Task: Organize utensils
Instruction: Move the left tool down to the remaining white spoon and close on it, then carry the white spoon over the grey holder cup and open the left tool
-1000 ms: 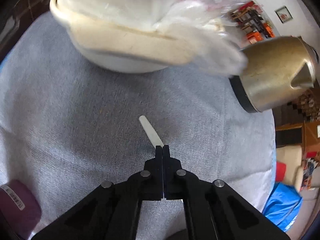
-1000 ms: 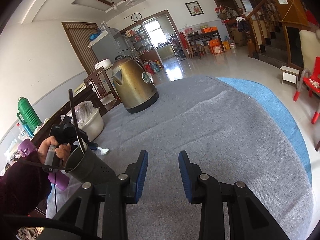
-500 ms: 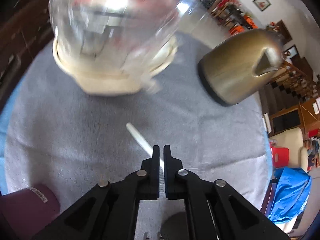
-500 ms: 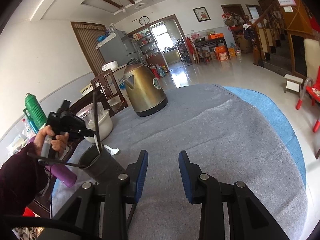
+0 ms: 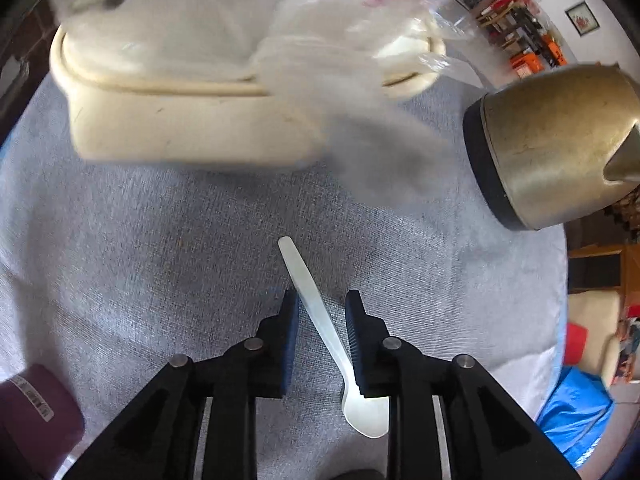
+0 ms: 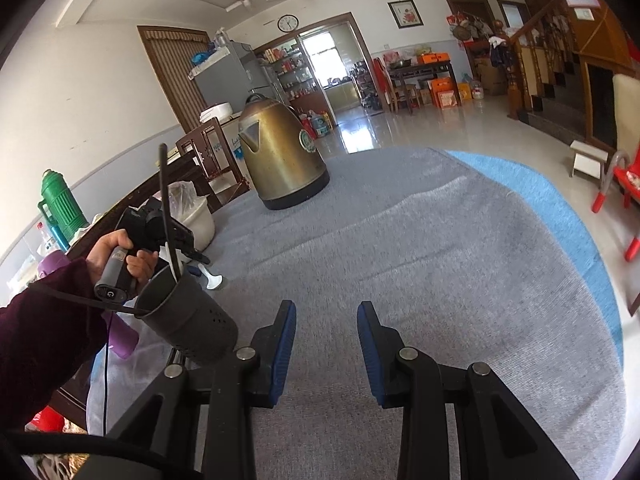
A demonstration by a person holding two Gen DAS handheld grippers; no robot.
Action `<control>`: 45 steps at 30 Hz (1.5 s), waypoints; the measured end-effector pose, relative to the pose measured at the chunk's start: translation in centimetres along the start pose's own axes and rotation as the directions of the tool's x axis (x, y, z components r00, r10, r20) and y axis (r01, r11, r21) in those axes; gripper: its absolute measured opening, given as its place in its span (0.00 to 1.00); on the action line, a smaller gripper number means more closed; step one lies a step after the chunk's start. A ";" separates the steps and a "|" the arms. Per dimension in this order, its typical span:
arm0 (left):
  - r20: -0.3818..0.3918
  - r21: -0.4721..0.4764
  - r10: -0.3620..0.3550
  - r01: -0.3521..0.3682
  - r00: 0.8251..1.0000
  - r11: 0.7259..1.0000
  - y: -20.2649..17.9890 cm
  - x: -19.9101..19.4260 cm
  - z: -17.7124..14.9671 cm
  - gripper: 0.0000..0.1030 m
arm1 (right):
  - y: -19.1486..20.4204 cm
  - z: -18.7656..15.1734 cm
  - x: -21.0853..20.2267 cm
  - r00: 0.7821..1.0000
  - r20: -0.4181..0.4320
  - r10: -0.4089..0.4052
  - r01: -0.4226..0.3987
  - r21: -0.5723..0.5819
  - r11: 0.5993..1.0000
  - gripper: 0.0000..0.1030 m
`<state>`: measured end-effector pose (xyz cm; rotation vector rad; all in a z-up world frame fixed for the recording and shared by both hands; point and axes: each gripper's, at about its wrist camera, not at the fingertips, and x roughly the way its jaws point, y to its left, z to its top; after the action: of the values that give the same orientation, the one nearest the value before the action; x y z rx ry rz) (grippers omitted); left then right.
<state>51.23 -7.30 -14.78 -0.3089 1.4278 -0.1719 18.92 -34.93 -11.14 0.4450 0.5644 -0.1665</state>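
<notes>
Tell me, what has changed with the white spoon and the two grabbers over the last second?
The left gripper, shut on the spoon's handle a second ago, has just been opening its jaws. The white spoon now lies loose between them on the grey cloth, with its bowl nearer the camera. The right gripper stayed open and empty, and the kettle kept its place.

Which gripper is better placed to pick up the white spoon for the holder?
Left. The left gripper, jaws just opened, straddles the white spoon on the grey cloth. The right gripper is open over bare cloth, beside the dark utensil holder.
</notes>
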 end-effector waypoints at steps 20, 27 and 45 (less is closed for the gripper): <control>0.342 0.411 -0.214 0.059 0.915 0.910 -6.6 -13.8 -8.8 0.08 | 0.4 0.5 -3.4 0.996 0.089 0.016 -0.015 -0.012 1.000 0.34; 0.303 0.656 -0.395 0.111 0.867 0.746 -7.9 -16.9 -13.7 0.09 | 2.4 0.0 -4.6 0.995 0.096 0.041 -0.035 -0.061 0.998 0.34; 0.160 0.727 -0.516 0.253 0.842 0.638 -6.5 -13.4 -15.8 0.09 | 3.3 -0.2 -6.1 0.995 0.097 0.039 -0.031 -0.084 0.996 0.34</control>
<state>34.18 -11.15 -1.88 -0.0190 0.8235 -0.9475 14.68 -31.69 -6.76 0.3640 0.4651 -0.1304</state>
